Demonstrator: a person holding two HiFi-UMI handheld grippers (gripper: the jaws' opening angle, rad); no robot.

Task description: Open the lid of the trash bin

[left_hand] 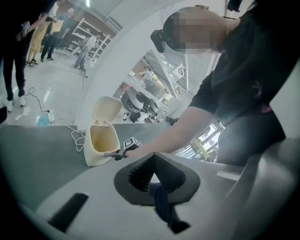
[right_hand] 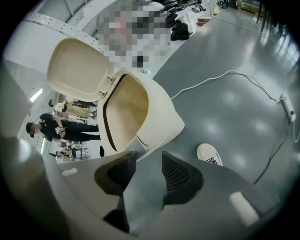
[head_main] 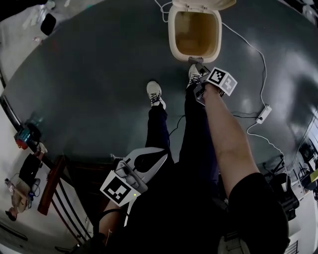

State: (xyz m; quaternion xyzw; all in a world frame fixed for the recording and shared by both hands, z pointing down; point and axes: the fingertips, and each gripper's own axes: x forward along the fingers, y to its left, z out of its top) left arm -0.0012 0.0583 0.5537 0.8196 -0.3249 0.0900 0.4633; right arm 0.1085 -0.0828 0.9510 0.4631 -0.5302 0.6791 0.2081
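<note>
Head view first: the trash bin [head_main: 172, 30] sits at top centre with its lid [head_main: 203, 4] swung up and cut off by the frame's upper edge. The right gripper [head_main: 200, 69] reaches to the bin's near rim, though a white shoe [head_main: 195, 74] crowds it and contact is hard to judge. The left gripper [head_main: 161, 158] hangs low by the person's dark trousers. The floor [head_main: 99, 74] is dark grey and glossy, and a white cable [head_main: 248, 47] runs to a power strip [head_main: 263, 114] at right. Left gripper view: the left gripper [left_hand: 153, 155] has its jaws together at the tips, gripping nothing. Beyond it are the open bin [left_hand: 93, 154] and blurred shelves behind. Right gripper view: the right gripper [right_hand: 144, 157] has its jaws apart, with bare floor between them. The bin [right_hand: 164, 117] fills mid-left, with the lid [right_hand: 77, 70] tipped back.
</note>
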